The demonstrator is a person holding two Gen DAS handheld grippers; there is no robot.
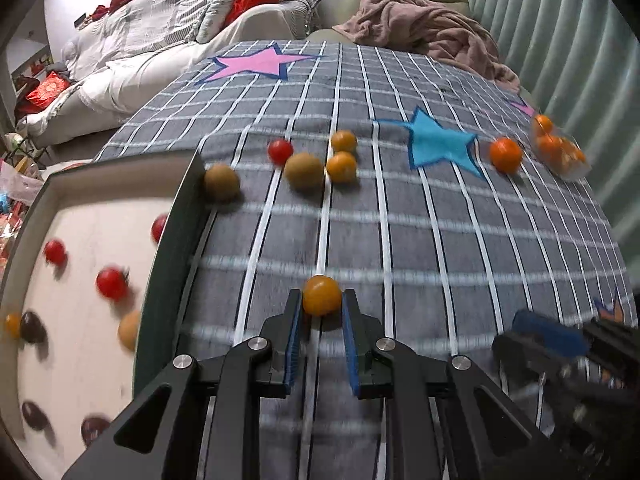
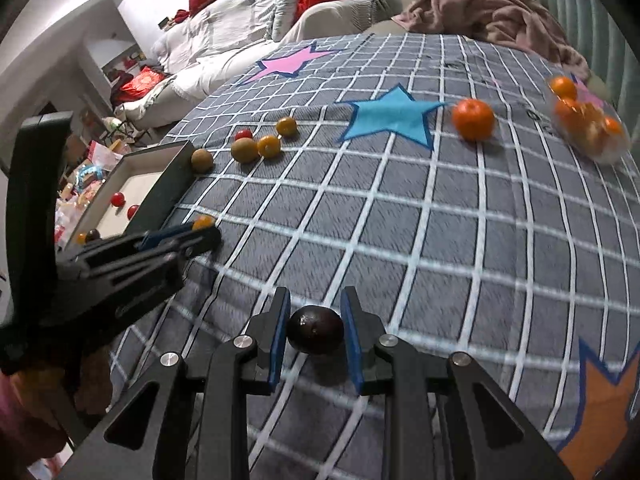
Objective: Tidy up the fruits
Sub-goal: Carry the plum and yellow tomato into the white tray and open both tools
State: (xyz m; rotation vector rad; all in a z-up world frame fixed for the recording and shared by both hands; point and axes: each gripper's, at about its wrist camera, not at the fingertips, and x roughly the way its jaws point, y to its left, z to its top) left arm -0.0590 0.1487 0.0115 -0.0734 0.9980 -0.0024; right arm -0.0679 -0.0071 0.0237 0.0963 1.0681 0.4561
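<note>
My left gripper (image 1: 321, 308) is shut on a small yellow-orange tomato (image 1: 321, 295), held just above the checked cloth right of the tray (image 1: 160, 280). It also shows in the right wrist view (image 2: 200, 232). My right gripper (image 2: 315, 316) is shut on a dark plum (image 2: 315, 330) near the cloth's front. The tray's white floor holds red tomatoes (image 1: 111, 283), dark plums (image 1: 33, 328) and a brown fruit (image 1: 129, 330). On the cloth lie kiwis (image 1: 304, 170), a red tomato (image 1: 280, 151), yellow tomatoes (image 1: 341, 167) and a tangerine (image 1: 506, 155).
A clear bag of tangerines (image 1: 560, 152) lies at the cloth's far right edge. A pink blanket (image 1: 432, 28) and sofa with cushions sit beyond the table. Clutter lies on the floor at the left. The cloth (image 2: 440, 240) has star patches.
</note>
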